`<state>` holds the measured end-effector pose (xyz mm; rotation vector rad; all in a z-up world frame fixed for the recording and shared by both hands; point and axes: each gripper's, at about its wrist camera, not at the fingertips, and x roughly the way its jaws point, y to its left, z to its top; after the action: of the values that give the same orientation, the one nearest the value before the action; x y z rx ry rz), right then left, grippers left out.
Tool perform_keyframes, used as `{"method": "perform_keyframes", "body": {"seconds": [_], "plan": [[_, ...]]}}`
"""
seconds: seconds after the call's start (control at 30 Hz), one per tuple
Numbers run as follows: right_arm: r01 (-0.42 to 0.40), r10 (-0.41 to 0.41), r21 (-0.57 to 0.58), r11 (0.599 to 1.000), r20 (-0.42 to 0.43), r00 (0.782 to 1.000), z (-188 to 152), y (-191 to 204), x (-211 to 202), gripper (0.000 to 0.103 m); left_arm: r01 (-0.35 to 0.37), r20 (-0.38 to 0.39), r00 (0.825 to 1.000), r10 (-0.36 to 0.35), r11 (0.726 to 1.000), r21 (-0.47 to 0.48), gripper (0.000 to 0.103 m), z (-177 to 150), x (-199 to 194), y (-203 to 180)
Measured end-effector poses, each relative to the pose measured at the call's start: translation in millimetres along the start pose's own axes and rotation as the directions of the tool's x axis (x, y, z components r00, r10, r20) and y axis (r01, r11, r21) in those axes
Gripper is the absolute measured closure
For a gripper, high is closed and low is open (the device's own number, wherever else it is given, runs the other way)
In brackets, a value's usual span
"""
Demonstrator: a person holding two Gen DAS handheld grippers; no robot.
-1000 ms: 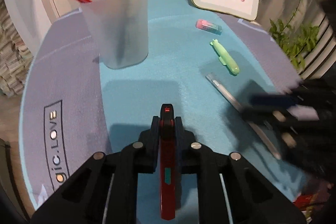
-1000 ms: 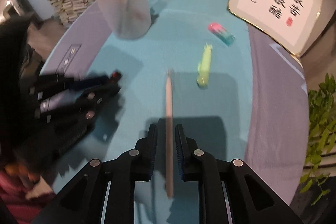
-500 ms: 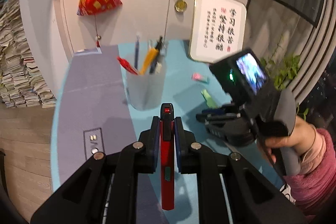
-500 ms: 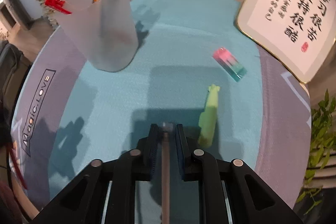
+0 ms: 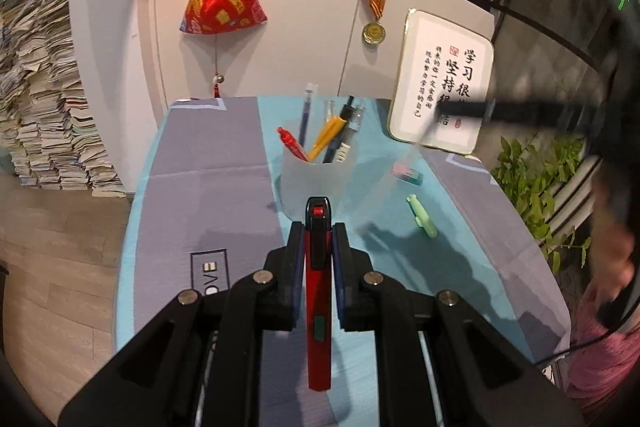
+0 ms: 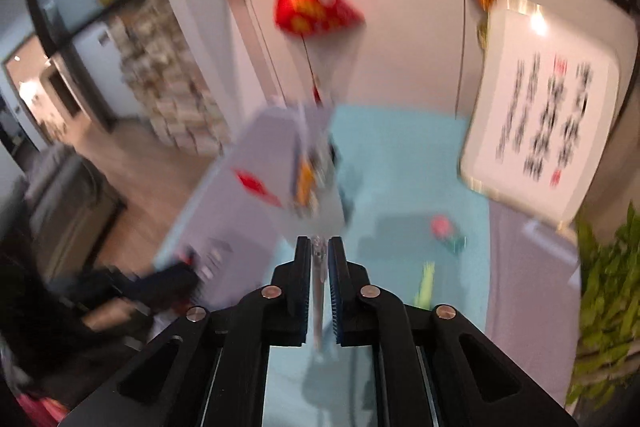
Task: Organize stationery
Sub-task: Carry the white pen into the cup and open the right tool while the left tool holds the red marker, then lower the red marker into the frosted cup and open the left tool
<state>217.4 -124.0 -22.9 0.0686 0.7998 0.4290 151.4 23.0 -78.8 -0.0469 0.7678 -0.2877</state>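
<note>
Left gripper [image 5: 318, 247], low in the frame and pinching a red pen [image 5: 319, 307] lengthwise, points at the frosted pen cup [image 5: 310, 183] directly ahead at centre, while the right gripper [image 6: 319, 267] clamps a slim grey pen [image 6: 319, 291] aimed likewise.

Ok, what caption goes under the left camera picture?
Left gripper holds a red pen toward the pen cup.

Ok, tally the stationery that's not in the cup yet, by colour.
red pen, in the left gripper: 1
grey pen, in the right gripper: 1
green pen, lying loose: 1
pink-and-teal eraser, lying loose: 1
Total: 4
</note>
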Motion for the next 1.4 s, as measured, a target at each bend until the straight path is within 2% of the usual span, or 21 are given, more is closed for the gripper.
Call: {"method": "perform_keyframes", "body": {"seconds": [0.1, 0.2, 0.37, 0.5, 0.6, 0.7, 0.8, 1.03, 1.3, 1.4], "plan": [[0.019, -0.018, -0.008, 1.0, 0.088, 0.996, 25, 11, -17, 0.095, -0.005, 0.009, 1.0, 0.005, 1.0, -0.019, 0.092, -2, -5, 7], [-0.005, 0.005, -0.001, 1.0, 0.123, 0.992, 43, 19, -25, 0.095, -0.012, 0.018, 1.0, 0.012, 0.999, -0.031, 0.092, -3, -11, 14], [0.038, -0.037, -0.004, 0.999, 0.153, 0.988, 64, 27, -21, 0.095, -0.016, 0.033, 0.999, 0.017, 0.999, -0.044, 0.092, -2, -17, 25], [0.04, -0.04, 0.008, 0.999, 0.149, 0.988, 65, 25, -5, 0.095, -0.014, 0.042, 0.999, 0.016, 0.999, -0.05, 0.092, -1, -19, 30], [0.077, -0.078, 0.008, 0.997, 0.161, 0.984, 69, 25, 9, 0.095, -0.011, 0.04, 0.999, 0.013, 0.999, -0.053, 0.092, 0, -19, 32], [0.111, -0.109, -0.008, 0.994, 0.142, 0.984, 73, 27, 24, 0.095, -0.006, 0.041, 0.999, 0.008, 0.999, -0.052, 0.092, 0, -20, 34], [0.122, -0.12, -0.022, 0.992, 0.087, 0.989, 68, 27, 47, 0.095, 0.001, 0.049, 0.999, 0.002, 0.998, -0.059, 0.092, 2, -20, 36], [0.102, -0.101, 0.017, 0.995, -0.039, 0.994, 49, 14, 89, 0.095, 0.01, 0.069, 0.998, -0.006, 0.998, -0.057, 0.092, 11, -21, 30], [0.085, -0.085, 0.0, 0.996, -0.066, 0.994, 40, 9, 86, 0.095, 0.012, 0.092, 0.996, -0.008, 0.999, -0.049, 0.092, 22, -19, 21], [0.078, -0.078, 0.002, 0.997, -0.036, 0.996, 31, 3, 65, 0.093, 0.01, 0.12, 0.993, -0.004, 0.999, -0.051, 0.092, 34, -19, 19]]}}
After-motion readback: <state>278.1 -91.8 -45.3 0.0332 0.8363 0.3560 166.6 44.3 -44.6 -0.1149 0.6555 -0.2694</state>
